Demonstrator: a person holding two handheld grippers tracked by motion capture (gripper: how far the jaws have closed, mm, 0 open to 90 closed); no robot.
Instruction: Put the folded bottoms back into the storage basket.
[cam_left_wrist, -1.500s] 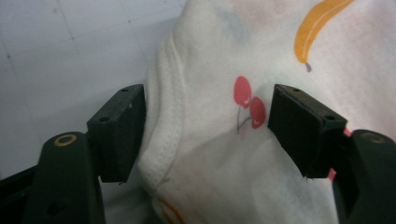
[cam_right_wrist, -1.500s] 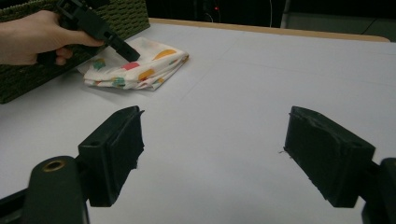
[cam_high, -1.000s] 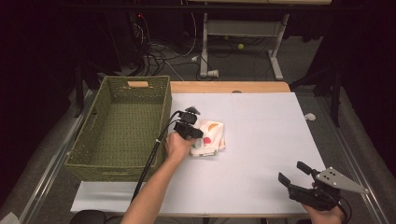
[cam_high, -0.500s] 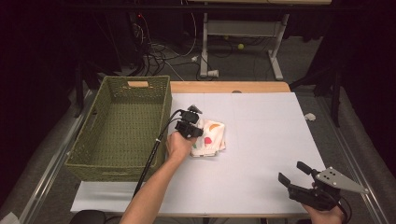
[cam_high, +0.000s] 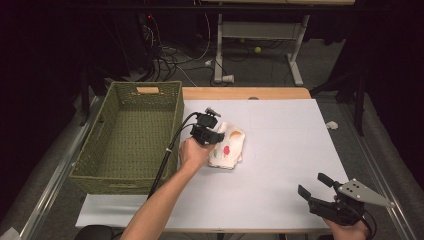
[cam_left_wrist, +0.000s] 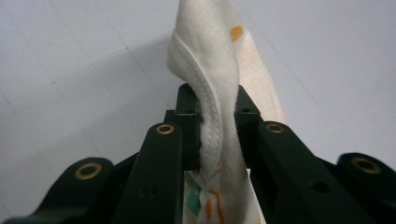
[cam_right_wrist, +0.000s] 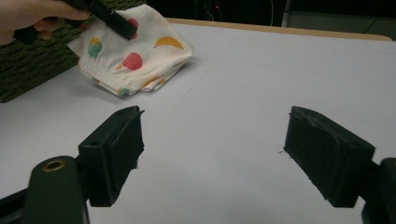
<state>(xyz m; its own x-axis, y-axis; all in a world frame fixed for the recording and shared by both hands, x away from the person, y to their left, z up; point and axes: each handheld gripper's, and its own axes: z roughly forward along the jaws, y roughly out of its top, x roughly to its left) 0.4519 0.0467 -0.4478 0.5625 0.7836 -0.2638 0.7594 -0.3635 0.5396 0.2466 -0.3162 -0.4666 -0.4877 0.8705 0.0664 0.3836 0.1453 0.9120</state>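
White sheeting covers our bench (cam_high: 280, 165), and a green woven basket (cam_high: 131, 135) sits at its left edge with nothing visible inside. Just right of the basket, our left tongs (cam_left_wrist: 215, 121) pinch a fold of fruit-printed cloth (cam_high: 229, 145). Our right tongs (cam_right_wrist: 212, 156) hover spread wide, well apart from the basket.

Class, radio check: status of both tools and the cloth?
Left tool shut on fruit-print cloth. Right tool open, idle. Green basket beside cloth.
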